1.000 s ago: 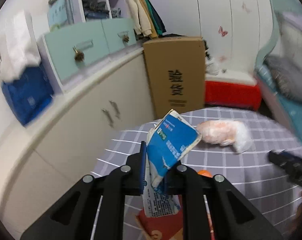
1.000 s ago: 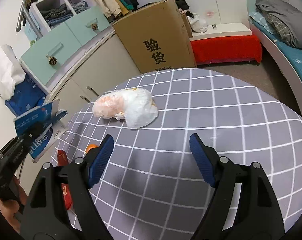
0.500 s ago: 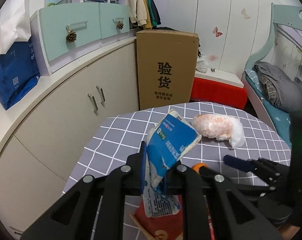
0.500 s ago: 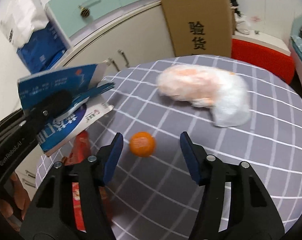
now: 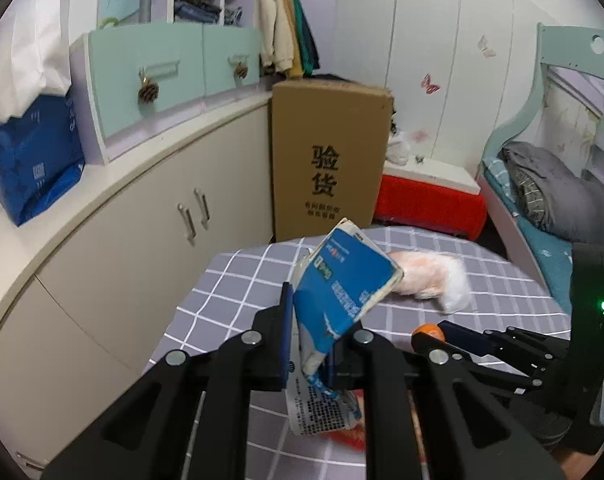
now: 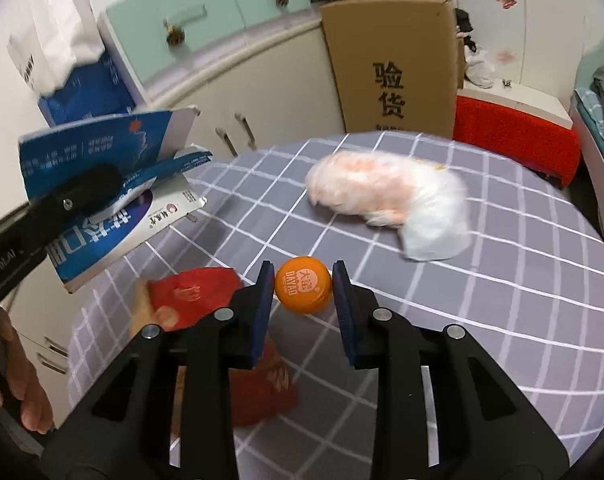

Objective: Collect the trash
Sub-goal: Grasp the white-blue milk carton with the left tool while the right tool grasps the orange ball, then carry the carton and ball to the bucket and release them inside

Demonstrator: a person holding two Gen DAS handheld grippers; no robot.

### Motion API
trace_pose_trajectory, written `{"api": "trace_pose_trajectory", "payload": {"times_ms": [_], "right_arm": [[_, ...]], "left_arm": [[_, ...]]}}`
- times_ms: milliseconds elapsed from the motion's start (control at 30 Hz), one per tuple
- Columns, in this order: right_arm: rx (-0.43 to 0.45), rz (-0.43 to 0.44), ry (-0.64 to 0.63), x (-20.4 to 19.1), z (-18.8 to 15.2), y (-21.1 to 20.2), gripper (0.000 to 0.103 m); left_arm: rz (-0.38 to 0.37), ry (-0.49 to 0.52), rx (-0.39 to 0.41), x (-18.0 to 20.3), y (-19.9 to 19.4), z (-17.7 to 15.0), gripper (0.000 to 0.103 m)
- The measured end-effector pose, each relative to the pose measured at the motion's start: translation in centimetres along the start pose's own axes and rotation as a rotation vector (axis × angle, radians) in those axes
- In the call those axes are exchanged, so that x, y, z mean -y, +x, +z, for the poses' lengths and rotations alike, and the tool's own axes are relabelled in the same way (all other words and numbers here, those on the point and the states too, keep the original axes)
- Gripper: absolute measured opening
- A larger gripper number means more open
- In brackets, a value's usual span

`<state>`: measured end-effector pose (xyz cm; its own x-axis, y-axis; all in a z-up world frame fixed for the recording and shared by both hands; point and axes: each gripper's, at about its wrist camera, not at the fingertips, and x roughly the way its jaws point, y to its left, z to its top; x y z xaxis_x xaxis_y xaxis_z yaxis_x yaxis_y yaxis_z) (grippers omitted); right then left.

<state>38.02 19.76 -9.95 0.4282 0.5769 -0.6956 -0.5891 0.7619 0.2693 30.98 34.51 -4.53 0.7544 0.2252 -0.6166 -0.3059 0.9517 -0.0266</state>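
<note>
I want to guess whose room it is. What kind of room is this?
Most likely a bedroom, perhaps a child's. A bed with a rumpled grey blanket stands at the right, clothes hang above the cabinets, and butterfly stickers dot the white wardrobe doors behind the checked table.

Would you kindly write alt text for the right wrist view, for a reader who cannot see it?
The right hand-held gripper straddles an orange bottle cap on a grey checked tablecloth, fingers close on either side, no clear contact. At left, the left hand-held gripper is shut on a flattened blue carton; a red wrapper and a white plastic bag lie nearby.
</note>
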Motion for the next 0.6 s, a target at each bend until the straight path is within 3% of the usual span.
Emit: {"api": "trace_pose_trajectory", "payload": {"times_ms": [267,600], "right_arm": [[0.104,0.037,0.069,3.4,-2.3,-8.5,0.03],[0.274,-0.01,0.262,13.8,-11.6,-22.3,0.03]], "left_arm": [[-0.102,0.1,0.056,7.0,-5.7,-0.2,0.013],[-0.355,0.317,0.035,24.1,-11.8,-6.3,0.013]]}}
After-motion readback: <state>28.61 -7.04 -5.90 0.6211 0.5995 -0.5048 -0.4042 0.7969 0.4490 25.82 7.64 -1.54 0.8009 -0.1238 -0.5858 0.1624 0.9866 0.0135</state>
